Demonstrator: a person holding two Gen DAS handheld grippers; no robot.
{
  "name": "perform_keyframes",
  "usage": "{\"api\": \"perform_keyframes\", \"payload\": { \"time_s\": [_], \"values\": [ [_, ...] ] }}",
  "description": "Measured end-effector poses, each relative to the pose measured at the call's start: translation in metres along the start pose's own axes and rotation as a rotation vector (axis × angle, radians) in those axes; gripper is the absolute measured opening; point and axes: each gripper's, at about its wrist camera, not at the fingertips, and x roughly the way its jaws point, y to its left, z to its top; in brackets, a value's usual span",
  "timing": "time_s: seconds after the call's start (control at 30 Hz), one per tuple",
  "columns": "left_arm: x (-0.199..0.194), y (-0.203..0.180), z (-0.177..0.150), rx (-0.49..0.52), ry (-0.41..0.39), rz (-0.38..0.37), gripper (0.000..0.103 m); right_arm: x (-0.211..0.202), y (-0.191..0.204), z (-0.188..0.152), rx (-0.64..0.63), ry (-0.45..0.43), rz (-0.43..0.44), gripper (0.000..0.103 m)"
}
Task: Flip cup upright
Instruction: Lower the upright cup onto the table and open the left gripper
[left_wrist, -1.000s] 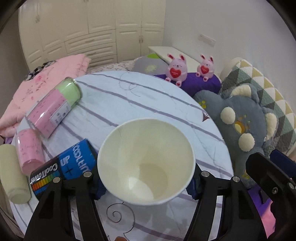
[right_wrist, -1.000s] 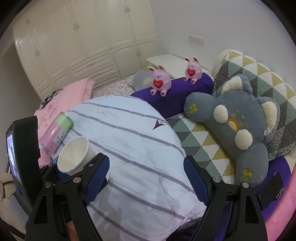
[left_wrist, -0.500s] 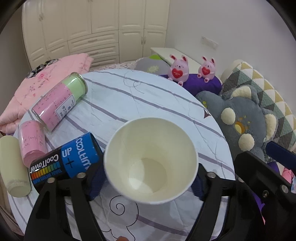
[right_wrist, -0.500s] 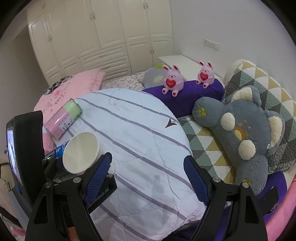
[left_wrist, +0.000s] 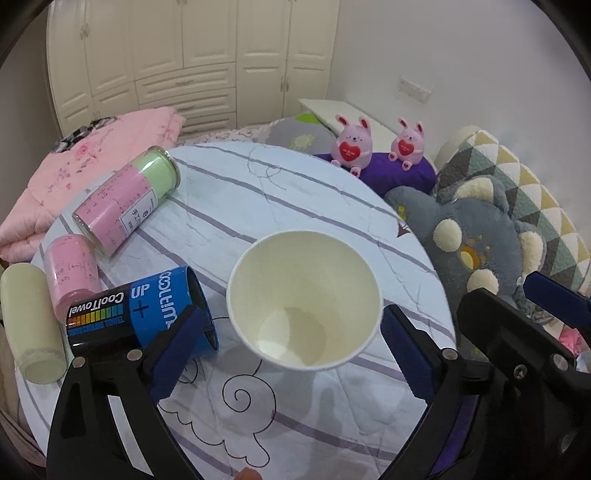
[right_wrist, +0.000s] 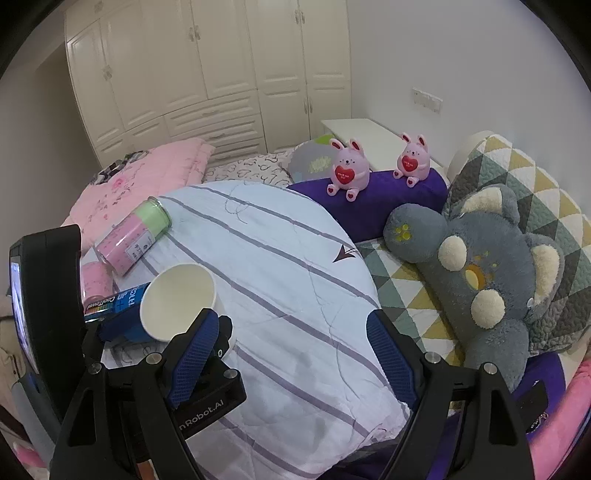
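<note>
Now that your left gripper has spread its fingers wide, the cup stands mouth-up between them on the table, released; flip looks done. Your right gripper hangs wide, empty, farther right.

Soft even light, sharp, fisheye-warped dark corners.

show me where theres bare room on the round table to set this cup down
Free: the striped cloth beyond the paper cup, toward the pink bunnies, and its right side by the grey plush. Crowded: the left edge, with the blue can and pink bottles.
</note>
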Motion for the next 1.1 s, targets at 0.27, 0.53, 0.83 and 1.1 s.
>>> {"api": "perform_keyframes", "payload": {
  "time_s": [0.27,0.53,0.83,1.1],
  "values": [
    [-0.034,0.003,-0.007,0.005,-0.028,-0.045,0.099,-0.03,0.012,0.0,-0.024,-0.038,-0.025,0.084],
    [-0.085,0.032,-0.017,0.015,-0.097,-0.024,0.101,-0.068,0.039,-0.005,-0.049,-0.091,-0.001,0.084],
    [-0.152,0.081,-0.035,0.057,-0.215,0.092,0.102,-0.103,0.081,-0.025,-0.046,-0.147,0.065,0.084],
    [-0.201,0.122,-0.048,0.058,-0.279,0.093,0.103,-0.133,0.112,-0.04,-0.025,-0.193,0.102,0.084]
  ]
}}
